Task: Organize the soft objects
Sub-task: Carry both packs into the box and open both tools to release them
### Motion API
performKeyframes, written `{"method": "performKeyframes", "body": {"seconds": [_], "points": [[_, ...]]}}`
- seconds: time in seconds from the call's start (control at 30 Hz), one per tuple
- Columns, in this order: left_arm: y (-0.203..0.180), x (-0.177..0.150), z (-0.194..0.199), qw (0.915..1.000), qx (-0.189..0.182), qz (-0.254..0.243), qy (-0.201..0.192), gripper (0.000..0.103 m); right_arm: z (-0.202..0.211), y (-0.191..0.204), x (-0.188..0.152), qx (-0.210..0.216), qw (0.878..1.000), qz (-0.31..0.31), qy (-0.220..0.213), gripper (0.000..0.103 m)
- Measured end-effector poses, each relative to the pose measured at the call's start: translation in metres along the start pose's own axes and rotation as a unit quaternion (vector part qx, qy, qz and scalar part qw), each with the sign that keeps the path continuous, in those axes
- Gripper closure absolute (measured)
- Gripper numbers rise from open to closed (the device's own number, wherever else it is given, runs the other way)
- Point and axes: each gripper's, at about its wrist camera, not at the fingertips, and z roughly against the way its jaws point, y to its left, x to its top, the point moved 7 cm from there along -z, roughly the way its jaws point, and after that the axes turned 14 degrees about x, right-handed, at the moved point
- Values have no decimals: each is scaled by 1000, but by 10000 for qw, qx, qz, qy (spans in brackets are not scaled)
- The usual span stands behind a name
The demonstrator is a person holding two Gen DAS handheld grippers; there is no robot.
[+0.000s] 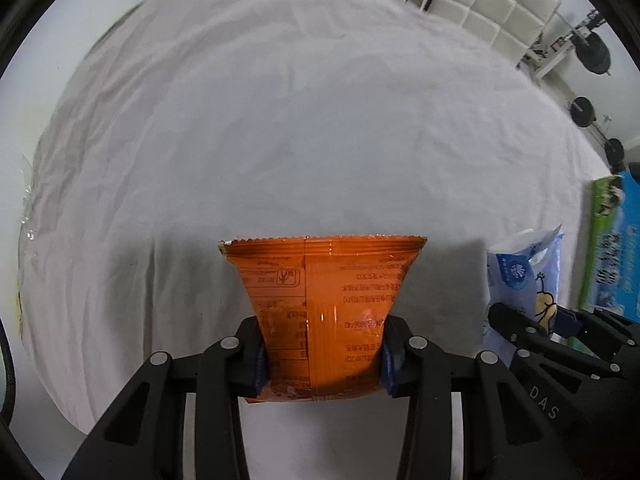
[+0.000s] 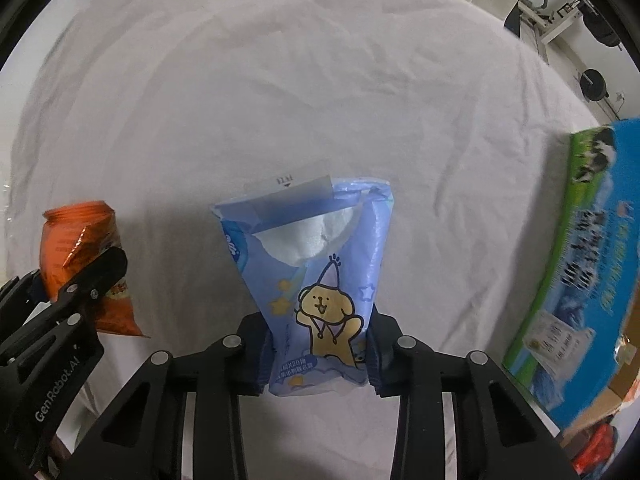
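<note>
My left gripper [image 1: 322,364] is shut on an orange snack packet [image 1: 320,300] and holds it above the white cloth. My right gripper [image 2: 320,360] is shut on a light blue tissue pack [image 2: 316,276] with a cartoon bear and an open flap showing white tissue. In the left wrist view the tissue pack [image 1: 528,280] and the right gripper [image 1: 532,326] are at the right. In the right wrist view the orange packet [image 2: 86,264] and the left gripper [image 2: 76,292] are at the left.
A wrinkled white cloth [image 1: 300,120] covers the table. A blue and green cardboard box [image 2: 580,264] stands at the right, also seen in the left wrist view [image 1: 612,248]. White padded chairs [image 1: 492,4] and dumbbells [image 1: 582,112] lie beyond the table. Clear plastic [image 1: 26,216] lies at the left edge.
</note>
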Motion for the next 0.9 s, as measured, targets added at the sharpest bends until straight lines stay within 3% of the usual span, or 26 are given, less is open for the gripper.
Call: {"method": "performKeyframes", "body": {"seconds": [0.23, 0.43, 0.9], "points": [[-6, -11, 65, 9989, -222, -125, -384, 65, 81, -14, -37, 209, 9985, 46, -498, 64], [-23, -4, 102, 9957, -488, -377, -685, 65, 126, -36, -64, 416, 9952, -117, -876, 64], [-146, -17, 214, 9733, -1289, -1473, -1202, 65, 225, -134, -130, 687, 9786, -912, -1712, 65]]}}
